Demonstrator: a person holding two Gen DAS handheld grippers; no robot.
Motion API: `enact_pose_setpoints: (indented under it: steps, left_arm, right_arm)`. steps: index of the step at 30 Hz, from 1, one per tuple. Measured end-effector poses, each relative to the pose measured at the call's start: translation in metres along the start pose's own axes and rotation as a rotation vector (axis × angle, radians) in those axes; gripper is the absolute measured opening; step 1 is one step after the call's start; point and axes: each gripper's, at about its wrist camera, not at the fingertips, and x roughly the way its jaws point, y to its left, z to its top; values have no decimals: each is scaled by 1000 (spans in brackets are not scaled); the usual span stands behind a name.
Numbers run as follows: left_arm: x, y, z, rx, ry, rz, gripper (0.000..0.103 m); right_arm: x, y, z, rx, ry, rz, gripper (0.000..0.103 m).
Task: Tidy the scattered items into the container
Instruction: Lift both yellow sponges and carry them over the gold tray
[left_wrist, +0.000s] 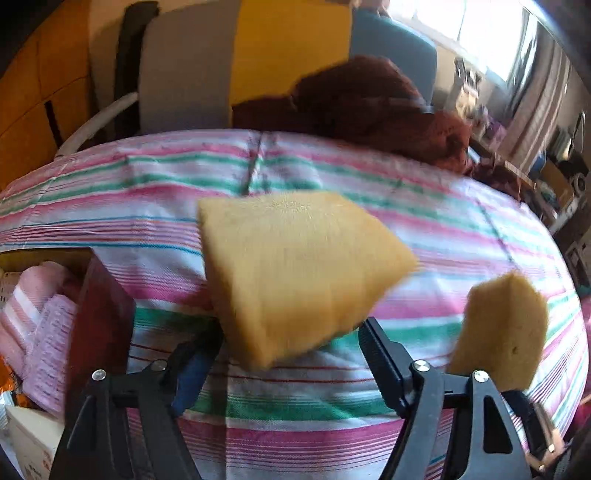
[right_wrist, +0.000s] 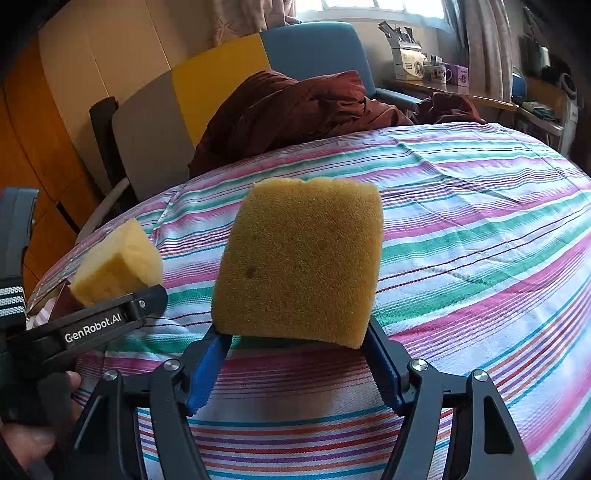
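the left gripper (left_wrist: 291, 339) holds a sponge (left_wrist: 295, 273) between its fingers, above the striped bedcover (left_wrist: 332, 406). to its left stands the container (left_wrist: 99, 317) with folded cloths (left_wrist: 40, 332) inside. to its right, the right gripper (right_wrist: 295, 347) holds a second sponge (right_wrist: 299, 266). ahead, beyond the cover's far edge, lies a heaped blanket (right_wrist: 295, 110), with a chair (right_wrist: 317, 48) behind it.

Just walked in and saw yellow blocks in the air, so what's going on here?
A person is tidying with a handheld gripper in each hand. The left gripper holds a pale yellow sponge in its jaws, and the right gripper holds a darker yellow sponge. Both are lifted above the striped bedspread. A box with pink cloths inside sits at the left; neither sponge is in it yet.
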Motion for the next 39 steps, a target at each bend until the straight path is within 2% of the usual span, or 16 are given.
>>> enact_pose_setpoints:
  steps: [5, 8, 10, 13, 16, 22, 25, 31, 34, 39]
  left_arm:
    - [-17, 2, 4, -14, -64, -15, 76]
    - [-11, 5, 5, -12, -38, -49, 63]
    - [-8, 5, 3, -9, -15, -55, 59]
    - [-10, 7, 3, -4, -28, -61, 49]
    - [-13, 9, 2, -15, -35, -93, 46]
    - [-29, 16, -13, -45, -50, -127, 44]
    - [-39, 21, -23, -70, -56, -169, 44]
    - [-61, 19, -45, -46, -51, -239, 45]
    - [-78, 20, -54, -13, -71, -265, 45]
    - [-112, 37, -74, 18, -97, -304, 45]
  right_arm:
    - [0, 0, 0, -2, 0, -2, 72]
    - [0, 1, 0, -7, 0, -7, 72]
    - [0, 1, 0, -9, -1, -10, 72]
    - [0, 1, 0, -10, -3, -14, 71]
    - [-1, 1, 0, -3, -7, -10, 70]
    - [-2, -1, 0, 7, -12, 0, 69]
    - [-2, -2, 0, 12, -14, 5, 69]
    - [-3, -3, 0, 18, -19, 10, 68]
    - [-9, -9, -2, 52, -28, 42, 63]
    - [-40, -5, -20, 51, -71, 67, 61]
